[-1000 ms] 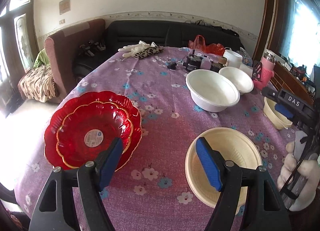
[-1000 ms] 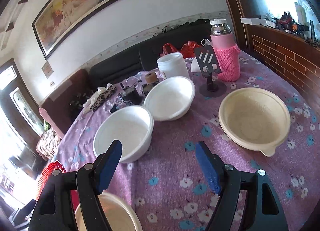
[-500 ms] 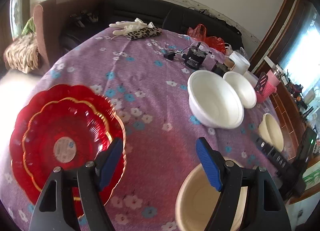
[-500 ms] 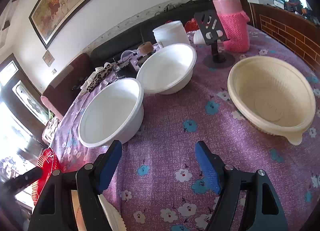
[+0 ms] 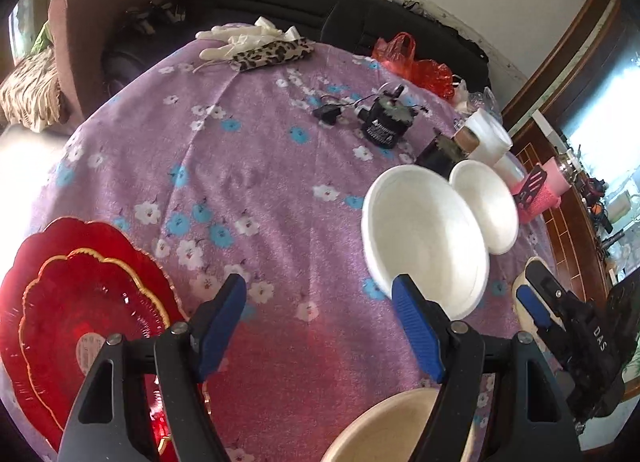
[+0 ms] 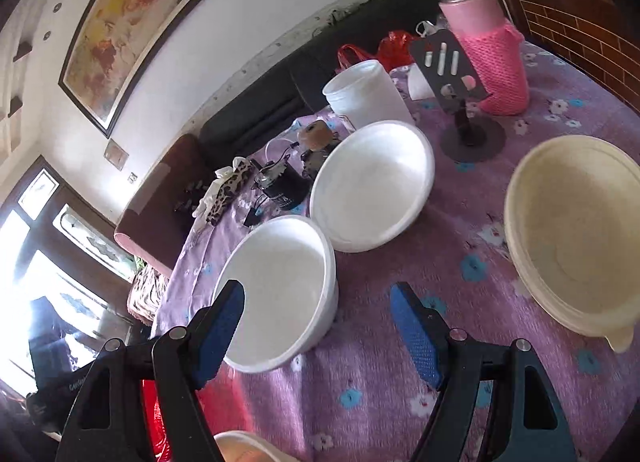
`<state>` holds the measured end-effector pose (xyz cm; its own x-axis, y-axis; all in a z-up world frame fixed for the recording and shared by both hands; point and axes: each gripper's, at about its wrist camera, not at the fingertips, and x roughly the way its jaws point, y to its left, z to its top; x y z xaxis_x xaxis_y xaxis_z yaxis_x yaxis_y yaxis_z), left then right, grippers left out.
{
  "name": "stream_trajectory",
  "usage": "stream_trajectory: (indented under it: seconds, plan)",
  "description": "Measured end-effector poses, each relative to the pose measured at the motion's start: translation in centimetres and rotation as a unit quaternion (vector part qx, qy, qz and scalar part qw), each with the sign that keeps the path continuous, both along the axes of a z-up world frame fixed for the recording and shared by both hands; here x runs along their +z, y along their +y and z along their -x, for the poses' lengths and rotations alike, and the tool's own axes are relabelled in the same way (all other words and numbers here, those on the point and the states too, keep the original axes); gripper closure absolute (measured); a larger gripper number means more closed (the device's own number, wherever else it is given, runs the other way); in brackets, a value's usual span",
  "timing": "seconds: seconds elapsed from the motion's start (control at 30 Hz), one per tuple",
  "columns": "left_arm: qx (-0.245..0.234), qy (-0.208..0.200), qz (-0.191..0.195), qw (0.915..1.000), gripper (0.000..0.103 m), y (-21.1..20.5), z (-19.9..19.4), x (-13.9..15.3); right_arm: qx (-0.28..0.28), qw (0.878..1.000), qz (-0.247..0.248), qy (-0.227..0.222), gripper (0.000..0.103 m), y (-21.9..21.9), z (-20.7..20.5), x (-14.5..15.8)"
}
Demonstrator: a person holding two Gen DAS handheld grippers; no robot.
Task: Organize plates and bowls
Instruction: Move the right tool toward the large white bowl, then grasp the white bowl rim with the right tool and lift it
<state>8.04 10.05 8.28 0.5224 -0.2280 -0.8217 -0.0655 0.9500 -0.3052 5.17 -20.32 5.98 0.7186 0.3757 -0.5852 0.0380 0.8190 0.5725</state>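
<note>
table: round, purple flowered cloth (image 5: 248, 166)
near left edge: red plates (image 5: 80, 314), smaller one stacked on larger
near edge: cream bowl (image 5: 384, 430), partly cut off
middle right: two white bowls (image 6: 280, 286) (image 6: 372, 186), rims touching
right edge: cream bowl (image 6: 576, 238)
far edge: white gloves (image 5: 240, 36), leopard pouch (image 5: 272, 54), red bag (image 5: 412, 62)
far right: white tub (image 6: 364, 92), pink flask (image 6: 488, 50), black stand (image 6: 468, 118)

Each gripper (image 5: 320, 326) has black triangular arms with silver screws and ribbed blue pads (image 5: 416, 326); the right gripper (image 5: 568, 326), at right, bears white "DAS" lettering.
</note>
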Motion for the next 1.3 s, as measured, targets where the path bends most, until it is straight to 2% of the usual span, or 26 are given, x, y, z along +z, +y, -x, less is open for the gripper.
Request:
stream_trajectory:
  seconds: [0.1,0.17,0.33,0.47,0.57,0.63,0.67,0.83,0.97,1.03,1.1,1.13,1.17,1.23,1.3]
  plan:
    - [0.019,0.016,-0.002,0.9997,0.028,1.3,-0.6,-0.6,0.01,1.0,0.016,0.023,0.023,0.3,-0.6,-1.4]
    - [0.026,0.025,0.011,0.9993,0.028,1.9,-1.4,-1.0,0.01,0.999,0.019,0.033,0.023,0.3,-0.6,-2.0]
    - [0.016,0.031,-0.007,0.9994,0.029,0.9,-2.7,-1.2,0.01,0.999,0.017,0.04,0.023,0.3,-1.2,-1.5]
    - [0.007,0.026,-0.016,0.9995,0.028,0.2,-3.3,-0.6,0.03,0.998,0.015,0.051,0.023,0.9,-2.9,-0.6]
    - [0.004,0.023,-0.015,0.9996,0.028,-0.1,-3.9,-0.7,0.03,0.999,0.002,0.034,0.023,0.7,-2.8,-0.9]
    - [-0.002,0.027,-0.03,0.9992,0.028,-0.8,-4.7,-1.2,0.035,0.998,0.019,0.047,0.024,0.9,-3.1,-1.8]
    - [-0.003,0.031,-0.035,0.9989,0.028,-1.3,-5.2,-1.6,0.042,0.997,0.029,0.054,0.03,0.9,-3.4,-2.3]
    - [-0.02,0.049,-0.03,0.9982,0.029,-3.9,-7.4,-3.0,0.052,0.997,0.022,0.057,0.036,1.2,-4.2,-3.4]
    - [-0.028,0.058,-0.044,0.997,0.029,-5.9,-8.9,-4.2,0.069,0.995,0.021,0.063,0.042,2.1,-4.9,-4.2]
    - [-0.033,0.066,-0.042,0.9964,0.029,-6.5,-9.0,-4.8,0.077,0.995,0.025,0.066,0.049,2.8,-5.3,-4.6]
    - [-0.038,0.07,-0.04,0.996,0.029,-7.1,-8.9,-5.2,0.085,0.994,0.02,0.072,0.064,3.2,-5.7,-5.1]
    - [-0.044,0.072,-0.041,0.9956,0.029,-7.3,-8.7,-5.4,0.088,0.993,0.016,0.073,0.066,3.2,-5.8,-5.3]
    - [-0.051,0.071,-0.044,0.9952,0.032,-7.6,-8.6,-5.4,0.088,0.993,0.015,0.073,0.069,3.3,-5.8,-5.3]
    - [-0.065,0.066,-0.057,0.9941,0.057,-8.3,-8.3,-5.2,0.087,0.994,0.016,0.071,0.075,3.3,-5.8,-5.3]
    - [-0.079,0.064,-0.066,0.9926,0.067,-8.8,-8.1,-5.0,0.089,0.994,0.017,0.069,0.076,3.3,-5.6,-5.3]
